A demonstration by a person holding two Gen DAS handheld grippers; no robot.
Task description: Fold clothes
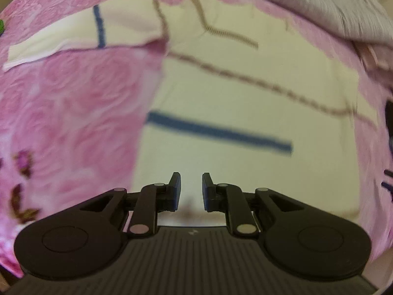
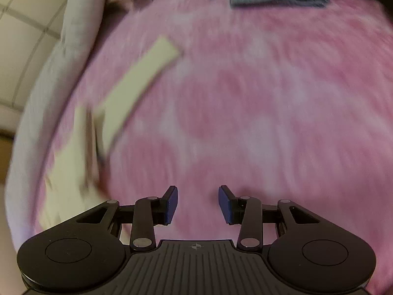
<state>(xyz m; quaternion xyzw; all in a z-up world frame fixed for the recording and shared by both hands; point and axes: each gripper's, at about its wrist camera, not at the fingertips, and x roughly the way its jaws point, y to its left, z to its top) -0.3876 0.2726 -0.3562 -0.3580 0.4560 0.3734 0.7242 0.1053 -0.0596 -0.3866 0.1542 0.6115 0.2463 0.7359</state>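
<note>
- The left gripper hangs over the cream sweater, jaws slightly parted, gripping nothing.
- The sweater lies flat on the pink blanket.
- The right gripper is open and empty over the blanket, the sweater's sleeve to its left.

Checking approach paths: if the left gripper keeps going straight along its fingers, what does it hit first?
The left gripper, jaws apart with nothing between them, points at the cream shirt spread on the pink blanket. It would likely meet the shirt's lower body, short of the blue stripe. Motion blur leaves depth unclear.
</note>
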